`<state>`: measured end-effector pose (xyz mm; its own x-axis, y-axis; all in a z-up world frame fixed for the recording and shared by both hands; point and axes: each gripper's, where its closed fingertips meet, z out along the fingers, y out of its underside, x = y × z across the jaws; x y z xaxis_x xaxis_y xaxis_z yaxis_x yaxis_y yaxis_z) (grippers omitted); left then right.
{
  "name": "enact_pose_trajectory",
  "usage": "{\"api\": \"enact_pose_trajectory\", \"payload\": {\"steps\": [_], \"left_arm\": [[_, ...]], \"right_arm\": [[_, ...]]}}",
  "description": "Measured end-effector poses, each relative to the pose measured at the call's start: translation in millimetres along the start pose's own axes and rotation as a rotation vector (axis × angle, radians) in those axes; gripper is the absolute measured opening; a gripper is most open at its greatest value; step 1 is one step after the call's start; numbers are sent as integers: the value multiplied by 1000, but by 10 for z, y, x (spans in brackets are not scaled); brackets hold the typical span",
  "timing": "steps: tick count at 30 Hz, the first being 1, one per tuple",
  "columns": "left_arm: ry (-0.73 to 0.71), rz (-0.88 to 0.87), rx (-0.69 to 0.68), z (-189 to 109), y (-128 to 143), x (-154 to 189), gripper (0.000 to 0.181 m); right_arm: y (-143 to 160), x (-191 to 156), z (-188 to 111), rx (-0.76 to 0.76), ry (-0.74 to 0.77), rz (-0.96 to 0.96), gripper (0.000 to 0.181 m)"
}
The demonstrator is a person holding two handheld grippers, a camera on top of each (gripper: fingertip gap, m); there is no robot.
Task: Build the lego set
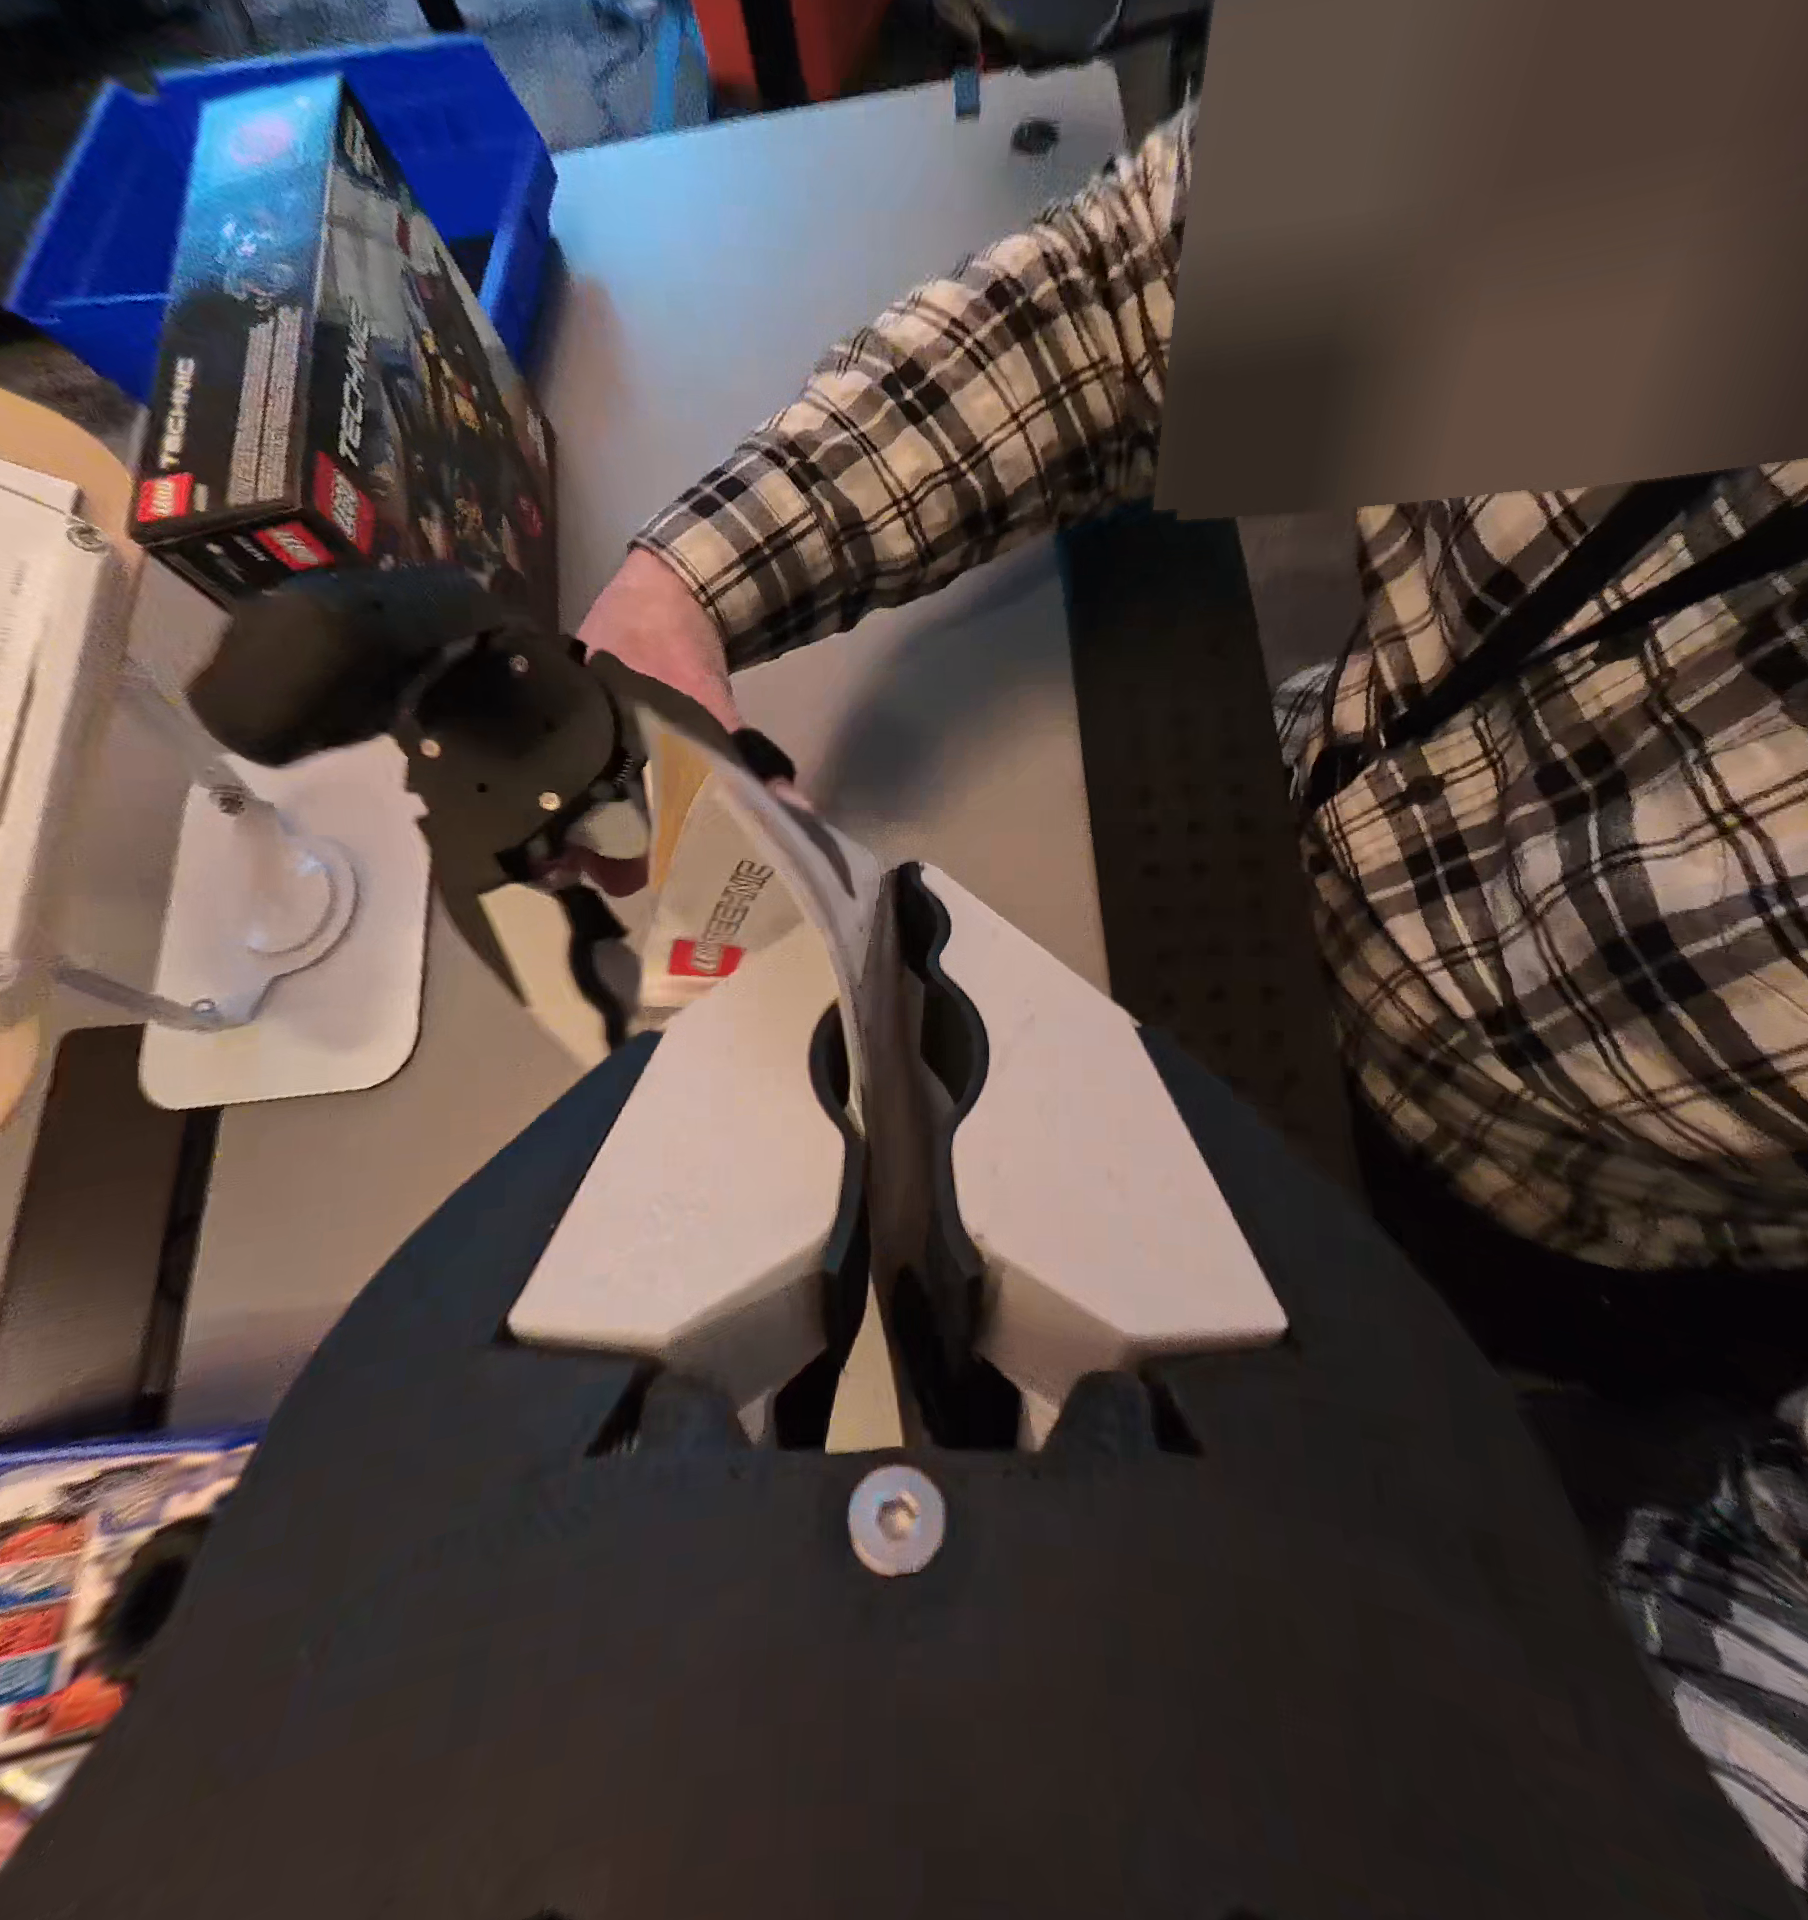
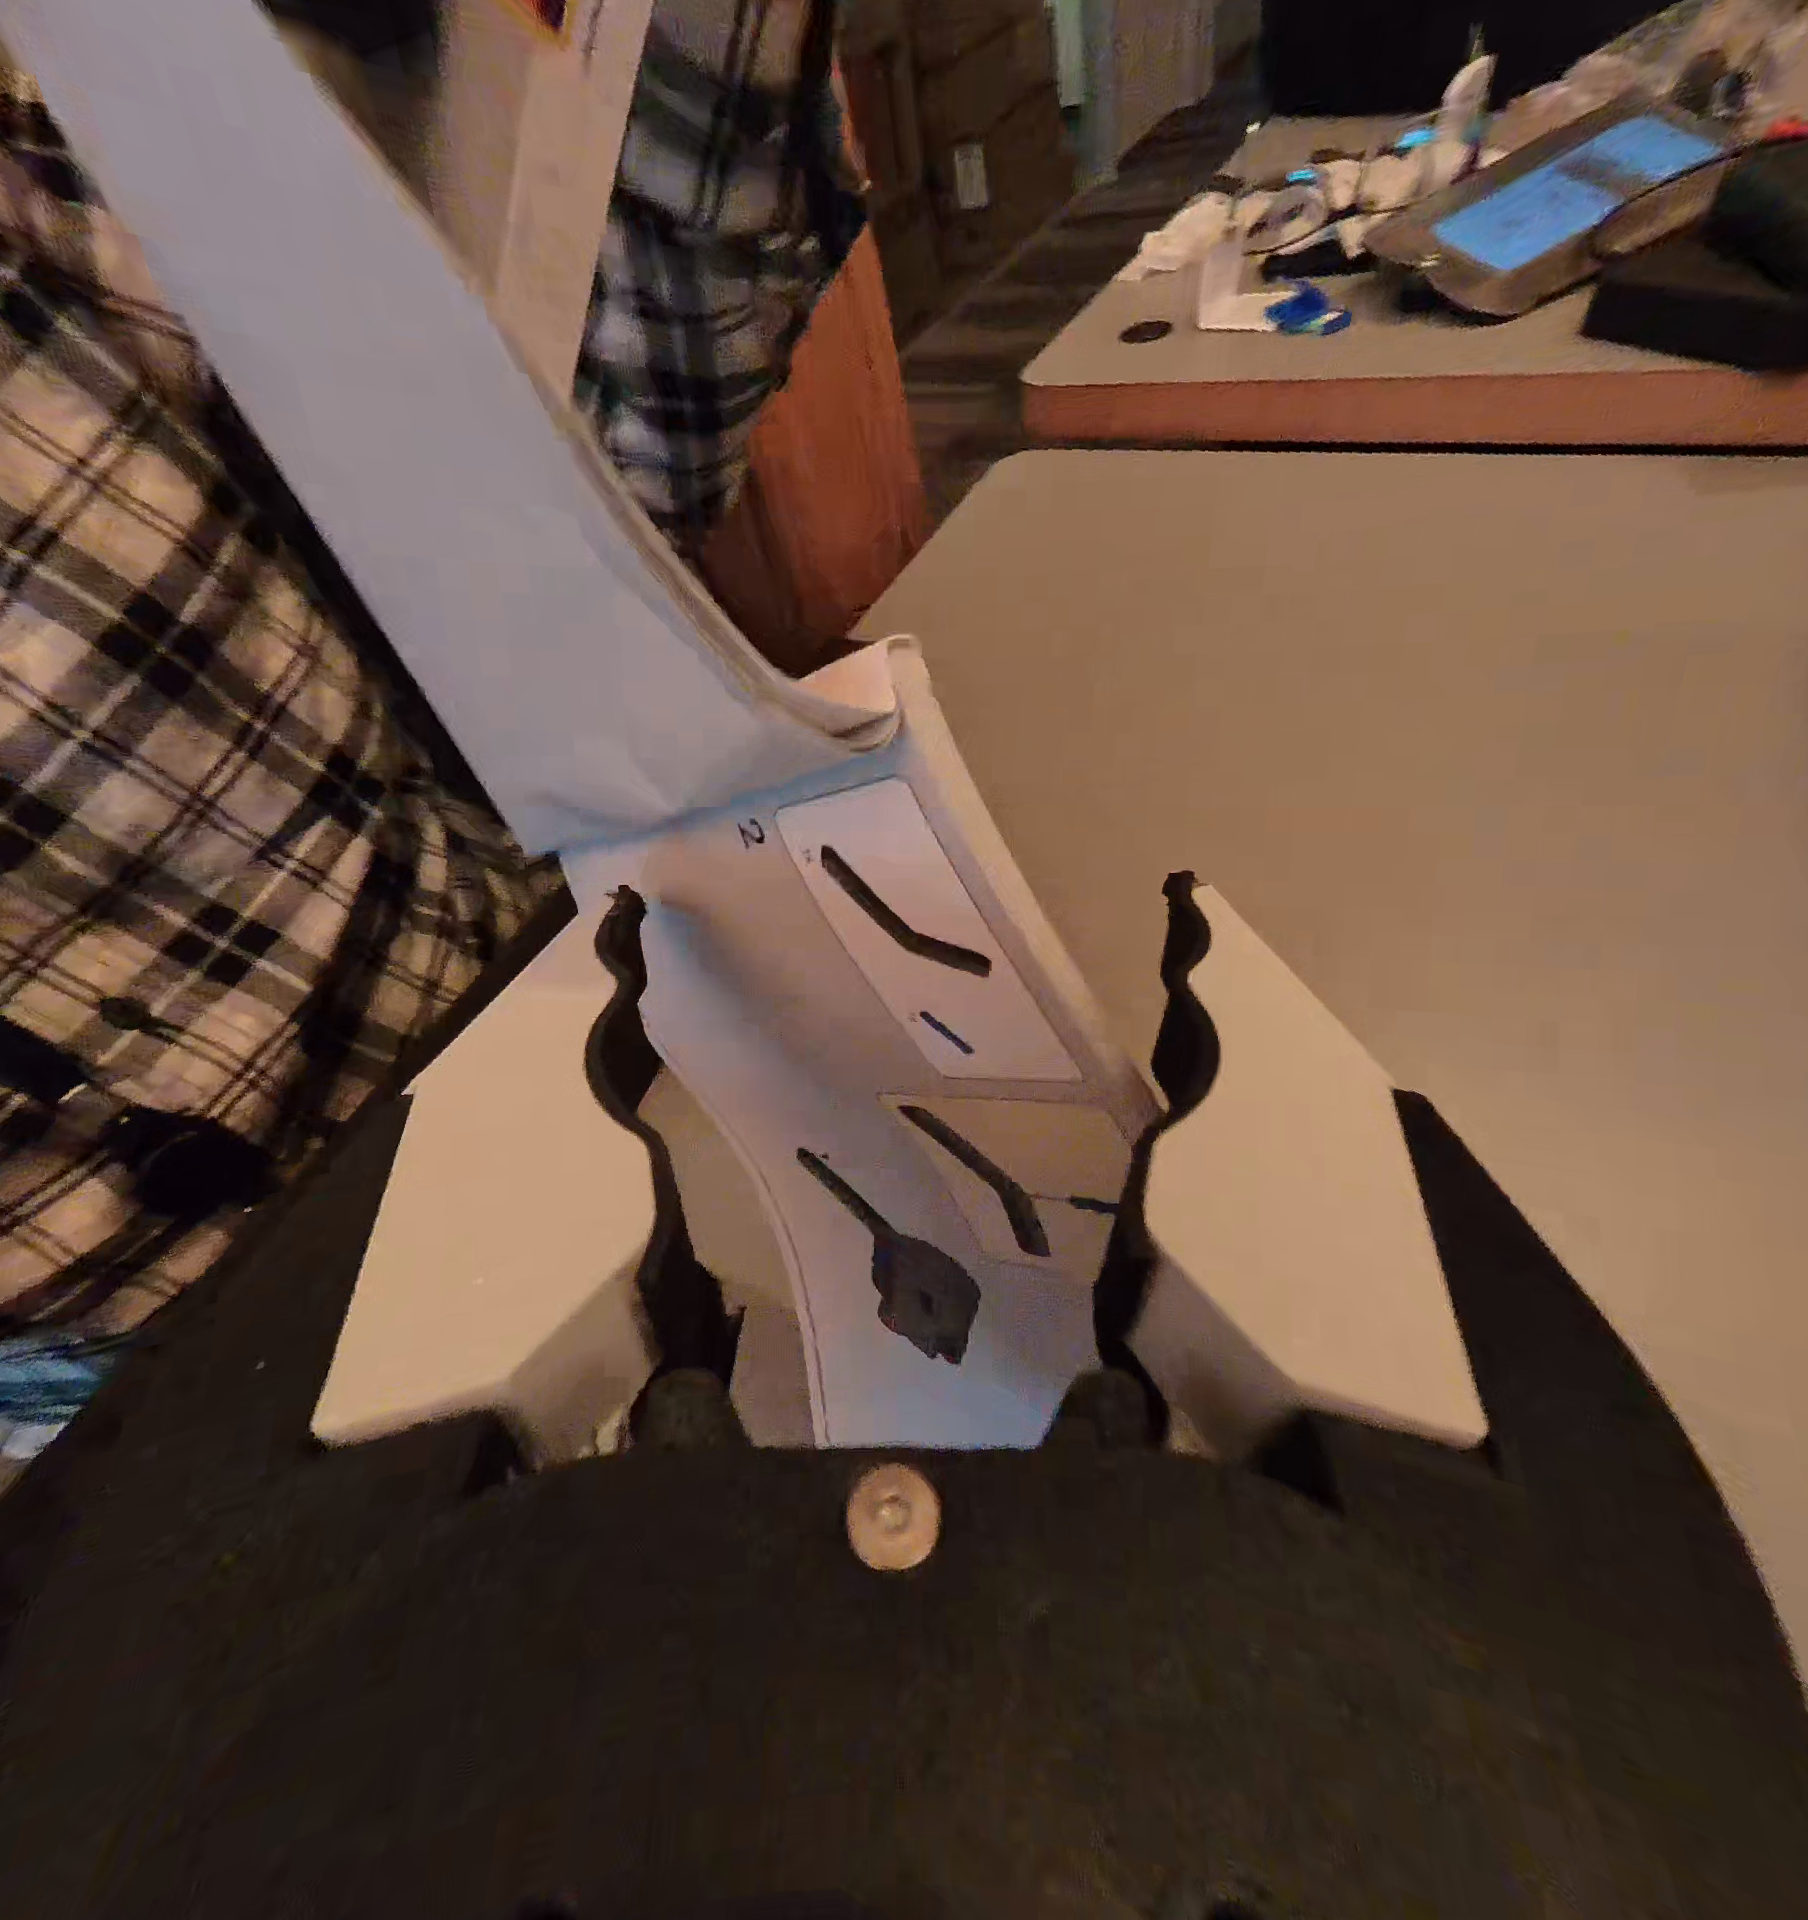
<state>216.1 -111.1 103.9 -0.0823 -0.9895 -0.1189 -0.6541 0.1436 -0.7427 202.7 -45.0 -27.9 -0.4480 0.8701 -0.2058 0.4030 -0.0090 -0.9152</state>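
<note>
Black tongs (image 1: 884,1049) with white wedge fingers (image 1: 713,1174), wavy black pads, 1 silver screw (image 1: 896,1520); plaid sleeve (image 1: 941,416), seemingly flannel.

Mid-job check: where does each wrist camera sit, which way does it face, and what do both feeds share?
Left wrist view: sits behind the left claw, looking down at the grey table; claw shut on the white paper instruction booklet; right claw, hand and plaid sleeve show.
Right wrist view: sits behind the open right claw, facing the booklet's page and plaid shirt.
Shared: the booklet and plaid clothing.
</note>
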Motion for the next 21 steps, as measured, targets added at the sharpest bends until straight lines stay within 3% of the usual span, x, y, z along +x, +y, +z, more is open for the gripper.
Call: {"api": "enact_pose_trajectory", "payload": {"steps": [1,8,12,15,21], "left_arm": [[14,15,-25,-41,-53,3,0],[-30,35,-52,-309,-279,-184,0],[-149,29,-43,-542,-319,-384,0],[-263,8,29,-776,-412,-658,0],[-414,-70,320,-945,-635,-1614,0]], "right_arm": [[21,-60,11,-10,-46,12,92],[12,-478,38,81,-255,72,7],[-167,-444,-150,-13,-35,54,0],[-375,-309,-690,-163,194,21,0],[-1112,152,-2210,-512,646,-59,0]]}}
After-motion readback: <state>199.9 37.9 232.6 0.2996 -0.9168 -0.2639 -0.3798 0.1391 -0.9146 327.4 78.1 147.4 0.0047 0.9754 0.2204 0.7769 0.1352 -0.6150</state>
